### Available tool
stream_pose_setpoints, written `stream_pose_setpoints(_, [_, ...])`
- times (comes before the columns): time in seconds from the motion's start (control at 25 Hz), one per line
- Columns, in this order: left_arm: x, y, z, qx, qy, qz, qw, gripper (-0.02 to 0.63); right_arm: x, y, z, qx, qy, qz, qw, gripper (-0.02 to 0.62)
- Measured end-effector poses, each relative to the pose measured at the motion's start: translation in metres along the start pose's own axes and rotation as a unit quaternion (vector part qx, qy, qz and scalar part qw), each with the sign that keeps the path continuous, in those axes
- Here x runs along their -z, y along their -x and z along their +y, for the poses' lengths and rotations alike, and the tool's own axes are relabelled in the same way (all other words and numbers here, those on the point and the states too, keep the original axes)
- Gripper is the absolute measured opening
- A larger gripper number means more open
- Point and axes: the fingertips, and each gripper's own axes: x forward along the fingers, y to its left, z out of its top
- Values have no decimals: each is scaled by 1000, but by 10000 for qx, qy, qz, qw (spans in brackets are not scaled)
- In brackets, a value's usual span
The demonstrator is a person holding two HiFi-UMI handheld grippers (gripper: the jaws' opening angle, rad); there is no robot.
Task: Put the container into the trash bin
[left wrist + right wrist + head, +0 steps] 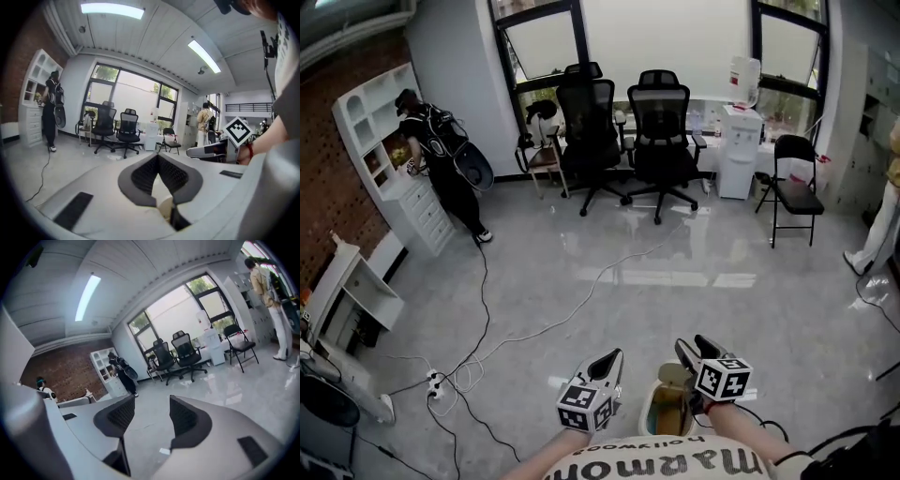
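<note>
A round bin (649, 412) with a pale rim stands on the floor right below me, between my two grippers. A tan, rounded thing (677, 376) lies at its far rim; its inside looks brownish, and I cannot tell what it holds. My left gripper (607, 362) hangs just left of the bin with its jaws closed tip to tip (158, 158) and nothing between them. My right gripper (696, 350) is over the bin's right rim, jaws apart (152, 416), holding nothing.
Two black office chairs (628, 131) and a water dispenser (739, 141) stand at the window, a folding chair (795, 187) to their right. Cables and a power strip (437, 382) lie left of me. A person (441, 155) stands at white shelves (370, 131); another person (877, 225) is at right.
</note>
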Motion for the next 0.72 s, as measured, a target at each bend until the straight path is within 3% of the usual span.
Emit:
stream_pose_setpoints(0.24, [-72,15,9,-118,229,-650,9976,-8,-79,13,34,-438,379,-722,9957,232])
stream_pose_setpoints(0.4, [-105,30,8,-119,571,-997,9933,-8,-118,36,63,-921,662,-1241,9858,229])
stream_pose_setpoints(0.48, [-125,39,1,-12,689,-1251,9898,-8,-133,48,76,-1090,896,-1480,9789,186])
stream_pose_setpoints(0.64, [-158,58,-20,381,506,-1561,9857,-8,-152,67,105,-1352,1247,-1805,9662,167])
stream_pose_setpoints(0.72, [-166,64,-26,473,283,-1529,9867,-8,-160,74,118,-1464,1360,-1913,9610,118])
